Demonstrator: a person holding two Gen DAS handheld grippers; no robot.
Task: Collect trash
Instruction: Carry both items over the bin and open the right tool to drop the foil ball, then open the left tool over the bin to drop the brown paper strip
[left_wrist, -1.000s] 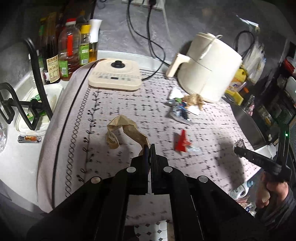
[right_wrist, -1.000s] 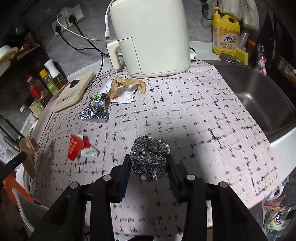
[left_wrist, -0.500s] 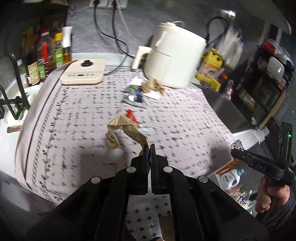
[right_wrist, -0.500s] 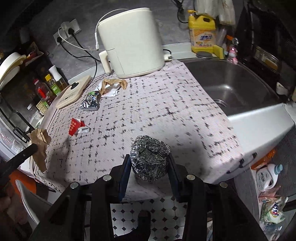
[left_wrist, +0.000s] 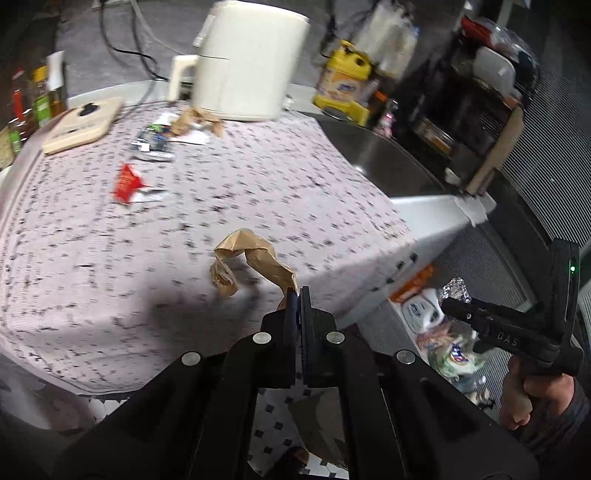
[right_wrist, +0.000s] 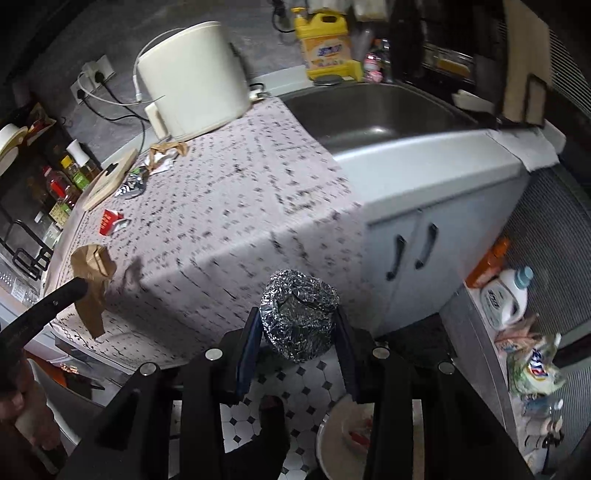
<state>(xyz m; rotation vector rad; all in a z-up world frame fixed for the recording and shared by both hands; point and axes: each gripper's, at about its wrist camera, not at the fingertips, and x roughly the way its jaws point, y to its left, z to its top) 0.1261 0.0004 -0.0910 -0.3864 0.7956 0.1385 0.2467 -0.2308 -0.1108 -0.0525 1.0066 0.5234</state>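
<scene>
The counter covered with a pale cloth printed in black dashes (right_wrist: 258, 206) still carries trash toward its back: a crumpled brown paper scrap with white paper (right_wrist: 168, 151) touching the foot of the cream cylindrical appliance (right_wrist: 192, 79), a flattened silver foil wrapper (right_wrist: 131, 186) beside the cream board, and a small red carton piece (right_wrist: 109, 221) nearer the front. The stainless steel sink (right_wrist: 373, 110) adjoins the cloth on its right.

Two items are in hand. The right gripper (right_wrist: 295, 325) is clamped, jaws part-way apart, on a crumpled silver foil ball (right_wrist: 299, 314), held off the counter's front corner above the tiled floor. The left gripper (left_wrist: 298, 295) has its jaws fully together, pinching one end of a twisted brown paper strip (left_wrist: 251, 262) that hangs over the cloth near its front edge.

Judgement: collection is partly done; at least three pieces remain, and both held items await disposal. A round pale container (right_wrist: 347, 435) below the right gripper may be the bin, though I cannot confirm it.

Clearance: open floor lies below both grippers; the cabinet doors and the floor clutter on the right limit movement that way.
</scene>
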